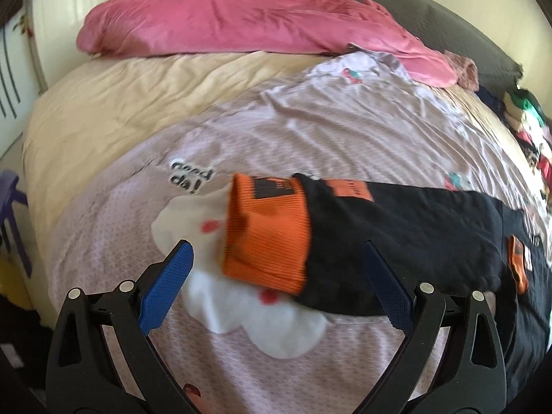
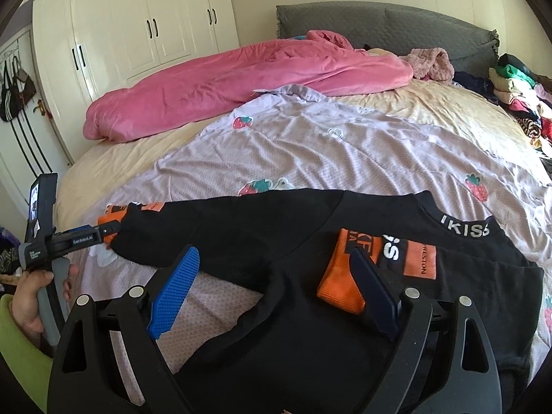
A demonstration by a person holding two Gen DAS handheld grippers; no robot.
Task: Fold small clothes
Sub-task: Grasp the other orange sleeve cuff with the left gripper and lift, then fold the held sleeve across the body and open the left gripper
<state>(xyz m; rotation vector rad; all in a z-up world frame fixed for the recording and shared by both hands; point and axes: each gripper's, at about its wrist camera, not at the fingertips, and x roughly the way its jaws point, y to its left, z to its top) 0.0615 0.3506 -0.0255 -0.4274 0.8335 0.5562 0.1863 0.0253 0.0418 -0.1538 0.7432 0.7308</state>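
Note:
A small black sweatshirt (image 2: 276, 241) with orange cuffs lies flat on the lilac printed quilt (image 2: 345, 151). In the left wrist view its left sleeve (image 1: 396, 227) stretches out with the orange cuff (image 1: 265, 234) at the end. My left gripper (image 1: 276, 276) is open, its blue pads on either side of that cuff, just short of it. It also shows in the right wrist view (image 2: 110, 233) at the cuff. My right gripper (image 2: 276, 286) is open above the shirt's body, next to the other orange cuff (image 2: 341, 276), which lies folded onto the chest.
A pink duvet (image 2: 241, 82) lies across the far side of the bed. A grey headboard (image 2: 396, 27) stands behind it. A pile of mixed clothes (image 2: 517, 103) sits at the right edge. White wardrobes (image 2: 138, 34) stand at the back left.

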